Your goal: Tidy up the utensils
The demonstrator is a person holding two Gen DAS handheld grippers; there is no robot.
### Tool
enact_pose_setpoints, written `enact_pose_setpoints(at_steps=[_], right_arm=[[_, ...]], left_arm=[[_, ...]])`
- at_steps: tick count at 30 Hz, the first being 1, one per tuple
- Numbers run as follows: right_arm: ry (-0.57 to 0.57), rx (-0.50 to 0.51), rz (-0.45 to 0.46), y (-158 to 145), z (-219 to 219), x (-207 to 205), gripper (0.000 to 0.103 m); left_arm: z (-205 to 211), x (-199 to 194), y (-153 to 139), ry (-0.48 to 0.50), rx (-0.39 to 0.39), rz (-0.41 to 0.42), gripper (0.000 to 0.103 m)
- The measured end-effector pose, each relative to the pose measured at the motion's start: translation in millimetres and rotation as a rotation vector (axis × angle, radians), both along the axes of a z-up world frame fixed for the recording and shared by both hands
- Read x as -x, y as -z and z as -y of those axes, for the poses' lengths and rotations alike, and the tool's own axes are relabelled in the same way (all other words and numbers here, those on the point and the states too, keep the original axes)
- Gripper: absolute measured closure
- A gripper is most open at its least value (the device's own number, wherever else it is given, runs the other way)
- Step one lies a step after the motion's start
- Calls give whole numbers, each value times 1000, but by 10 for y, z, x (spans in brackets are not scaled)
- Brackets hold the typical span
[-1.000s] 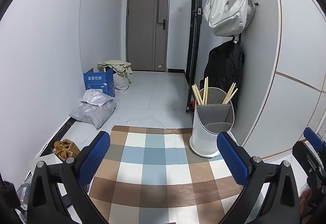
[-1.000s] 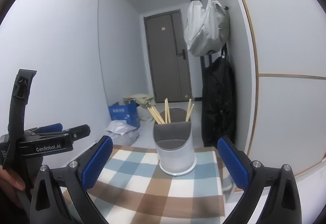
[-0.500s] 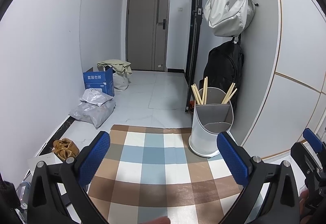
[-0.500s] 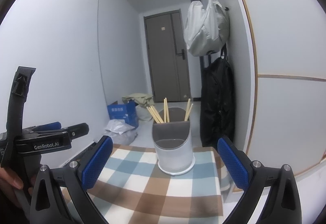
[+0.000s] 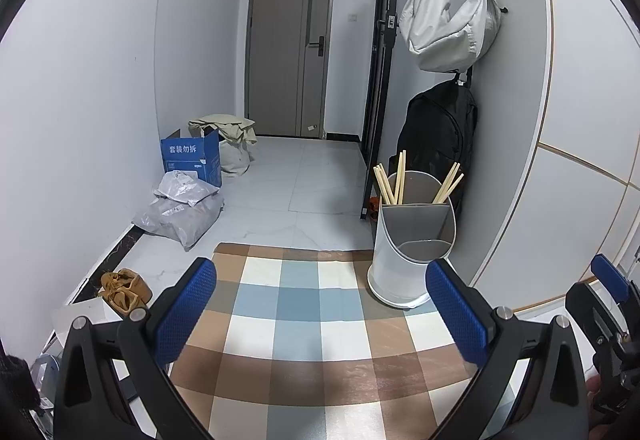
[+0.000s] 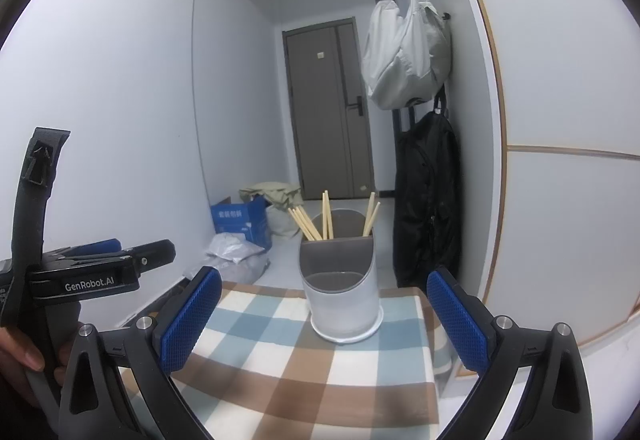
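Observation:
A white and grey utensil holder [image 5: 412, 240] [image 6: 342, 290] stands at the far right corner of a table under a checked cloth [image 5: 312, 324] [image 6: 296, 352]. Several wooden chopsticks [image 5: 394, 179] [image 6: 316, 222] stick up from its back compartments; its front compartment looks empty. My left gripper [image 5: 320, 312] is open above the cloth with nothing between its fingers, the holder just beyond its right finger. My right gripper [image 6: 324, 320] is open too, the holder centred between its fingers and farther off. The left gripper's body [image 6: 88, 276] appears at the right wrist view's left edge, held by a hand.
The table's far edge [image 5: 288, 248] drops to a tiled hallway floor. A blue box [image 5: 192, 157], grey bags [image 5: 180, 207] and brown shoes [image 5: 122, 290] lie on the floor at left. A black backpack [image 5: 440, 143] and a white bag [image 5: 448, 27] hang on the right wall behind the holder.
Both views have shifted only slightly. In the right wrist view the holder sits a little lower and nearer the middle. Both grippers stay open.

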State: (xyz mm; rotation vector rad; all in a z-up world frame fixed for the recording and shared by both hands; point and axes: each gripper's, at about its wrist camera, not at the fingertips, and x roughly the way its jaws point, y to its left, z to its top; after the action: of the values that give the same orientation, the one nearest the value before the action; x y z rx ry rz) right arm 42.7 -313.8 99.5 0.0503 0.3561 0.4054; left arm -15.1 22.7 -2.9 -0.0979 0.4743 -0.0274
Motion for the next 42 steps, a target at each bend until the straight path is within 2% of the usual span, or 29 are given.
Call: enact_pose_setpoints(at_steps=[42], right_arm=[[0,16,-8,61,-15,-21,0]], left_arm=[[41,17,-5,2,-7,2,1]])
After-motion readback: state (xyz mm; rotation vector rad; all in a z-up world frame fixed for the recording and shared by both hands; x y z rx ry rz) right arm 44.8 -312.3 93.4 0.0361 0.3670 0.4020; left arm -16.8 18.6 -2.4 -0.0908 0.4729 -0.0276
